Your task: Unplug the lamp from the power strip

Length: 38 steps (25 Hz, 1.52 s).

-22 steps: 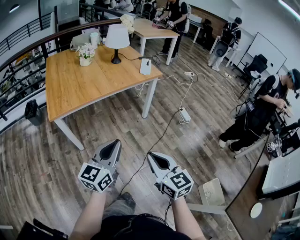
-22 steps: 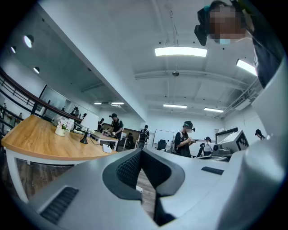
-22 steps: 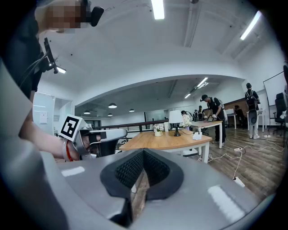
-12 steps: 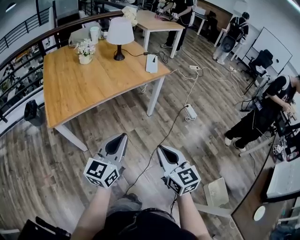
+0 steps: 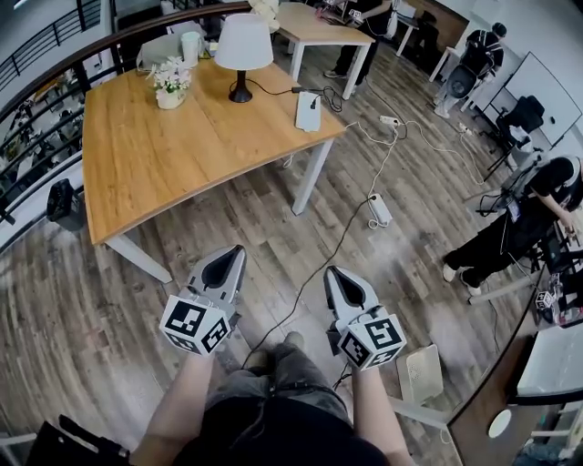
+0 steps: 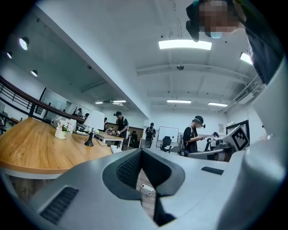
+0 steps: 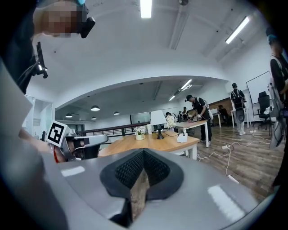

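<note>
**Fig.** Head view w/ both gripper views.

**Grippers.** L gripper (image 5: 234, 253) and R gripper (image 5: 333, 272) sit side by side, low in front of the person, above the wood-plank floor (image 5: 228, 218).
- L: jaws pressed together at the tips, nothing btwn them.
- R: same, closed tip to tip, empty.
- Both point toward the wooden table (image 5: 155, 164) ahead and are well apart from it.

**Task items.**
- Table lamp (image 5: 243, 45): white shade on a dark stem and base, upright at the table's far side.
- Its black cord (image 5: 273, 90) runs along the tabletop to the white power strip (image 5: 308, 111).
- The strip lies flat near the table's right corner, w/ a dark plug at its far end.
- Neither gripper is near the lamp or the strip.

**Other.**
- Flower pot (image 5: 170, 86) stands left of the lamp, w/ a white cup (image 5: 190, 45) behind it.
- Second power strip (image 5: 380, 210) lies on the floor right of the table, w/ white cables trailing off.
- Thin black cable (image 5: 310, 278) runs over the floor from btwn the grippers toward that second strip.
- Person in black (image 5: 524, 214) is bent over at the far right.
- More people stand at a second table (image 5: 314, 25) in the bkgd.
</note>
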Tool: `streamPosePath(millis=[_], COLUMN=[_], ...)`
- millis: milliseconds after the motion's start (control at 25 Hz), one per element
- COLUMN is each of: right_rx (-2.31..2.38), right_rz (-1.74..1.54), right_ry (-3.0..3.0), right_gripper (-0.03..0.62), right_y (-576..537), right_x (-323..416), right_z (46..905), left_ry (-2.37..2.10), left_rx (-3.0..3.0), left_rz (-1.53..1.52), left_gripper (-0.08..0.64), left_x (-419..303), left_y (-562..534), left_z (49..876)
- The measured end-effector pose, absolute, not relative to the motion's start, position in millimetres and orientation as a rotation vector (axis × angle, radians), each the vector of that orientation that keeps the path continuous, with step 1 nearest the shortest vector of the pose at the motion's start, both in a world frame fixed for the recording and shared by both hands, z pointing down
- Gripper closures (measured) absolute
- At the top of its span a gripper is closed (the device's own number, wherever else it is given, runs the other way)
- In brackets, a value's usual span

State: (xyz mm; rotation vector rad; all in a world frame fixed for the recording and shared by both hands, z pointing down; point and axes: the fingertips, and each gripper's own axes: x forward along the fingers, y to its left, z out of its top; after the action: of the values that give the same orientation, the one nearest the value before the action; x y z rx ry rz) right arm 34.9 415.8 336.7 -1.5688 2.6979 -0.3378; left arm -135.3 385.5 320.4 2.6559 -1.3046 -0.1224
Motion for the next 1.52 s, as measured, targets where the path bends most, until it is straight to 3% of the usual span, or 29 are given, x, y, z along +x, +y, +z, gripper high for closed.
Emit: streamPosePath(millis=[1080,1520], right_rx=[-1.380,-1.360], right_rz=[-0.364,-0.371], right_ry=[2.787,2.786], right_gripper=[0.584,0.584], right_y=[167.4,114.4], right_x=[97.1,118.2], right_z=[351.1,349.9], left_ry=[-1.346,-1.421], left_rx=[2.647,2.644], left_rz=[-0.116,-0.113], left_gripper=[0.566,0.566], left_x=[-42.4,-26.1], left_y=[141.2,93.3], left_z=[319.8,315.1])
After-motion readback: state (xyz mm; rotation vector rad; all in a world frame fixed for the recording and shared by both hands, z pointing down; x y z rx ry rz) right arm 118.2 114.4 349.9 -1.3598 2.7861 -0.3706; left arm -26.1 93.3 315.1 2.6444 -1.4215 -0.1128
